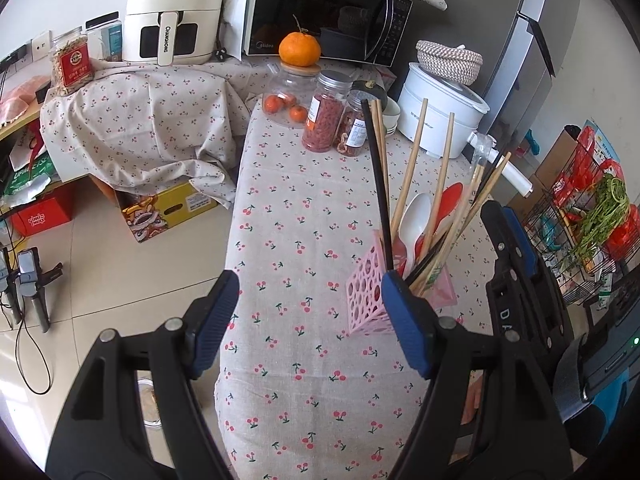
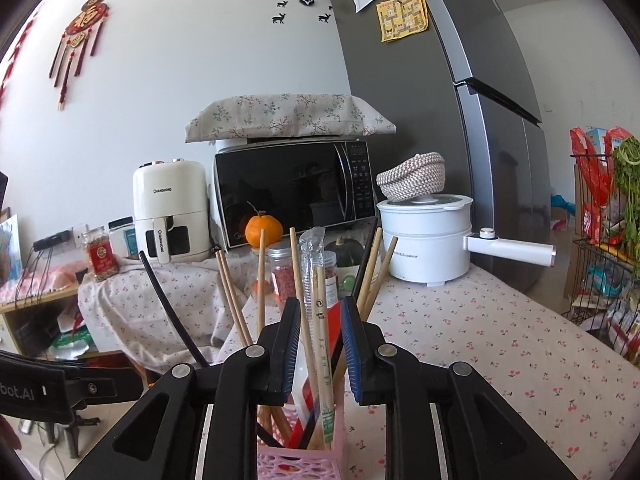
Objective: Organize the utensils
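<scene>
Right gripper [image 2: 320, 344] above pink holder [image 2: 304, 456], parted.

The right hand-held gripper [image 2: 320, 344] hovers over the pink holder [image 2: 298, 462], apparently clasping wrapped chopsticks [image 2: 320, 328].

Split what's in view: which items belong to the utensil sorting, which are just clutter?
Job:
pink holder
wooden chopsticks
black chopstick
white spoon
red spoon
wrapped chopsticks, between the right gripper fingers

Clutter:
microwave
air fryer
white electric pot
jars
orange
</scene>
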